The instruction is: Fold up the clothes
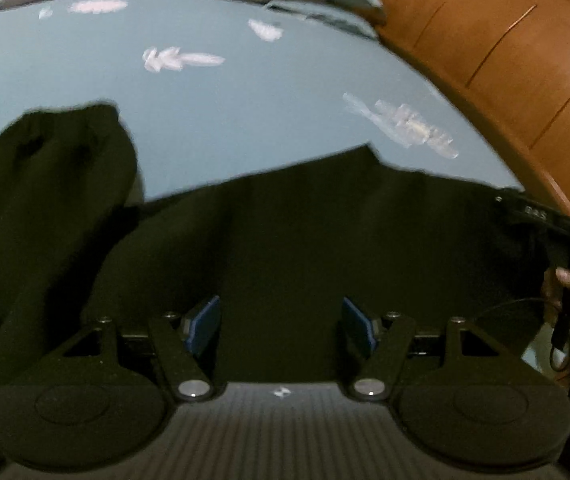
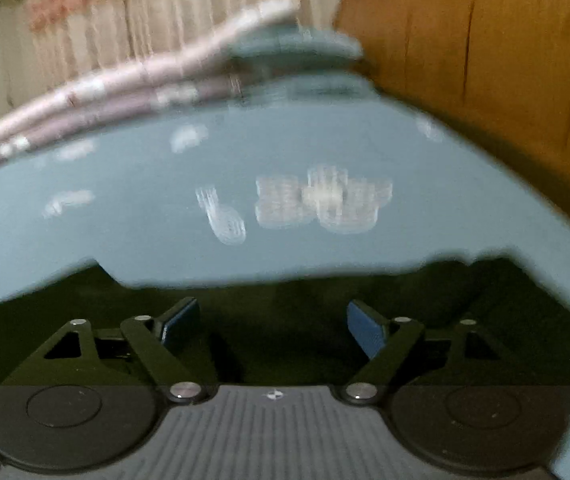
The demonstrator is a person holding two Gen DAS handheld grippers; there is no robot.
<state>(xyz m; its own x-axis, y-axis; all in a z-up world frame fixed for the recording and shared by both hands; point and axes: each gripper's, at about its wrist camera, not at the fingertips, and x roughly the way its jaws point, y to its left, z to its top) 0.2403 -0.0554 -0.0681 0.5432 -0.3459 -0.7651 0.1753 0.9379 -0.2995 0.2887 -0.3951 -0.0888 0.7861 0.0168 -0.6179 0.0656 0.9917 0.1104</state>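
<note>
A black garment (image 1: 285,232) lies spread on a blue bedsheet (image 1: 205,100) printed with white feathers. One part of it (image 1: 45,184) stands up in a fold at the left. My left gripper (image 1: 281,324) hovers over the cloth, jaws apart, nothing between its blue pads (image 1: 205,322). In the right wrist view the same black garment (image 2: 277,320) fills the lower part, and my right gripper (image 2: 271,326) stands open above it with its blue pads (image 2: 365,330) clear of the cloth. The other gripper's body (image 1: 557,232) and a hand show at the right edge of the left wrist view.
A wooden headboard (image 1: 505,52) curves along the right side of the bed. Folded pink and grey bedding (image 2: 105,100) and a blue pillow (image 2: 293,44) lie at the far edge. Pale curtains (image 2: 165,12) hang behind. A thin black cable (image 1: 565,328) dangles near the hand.
</note>
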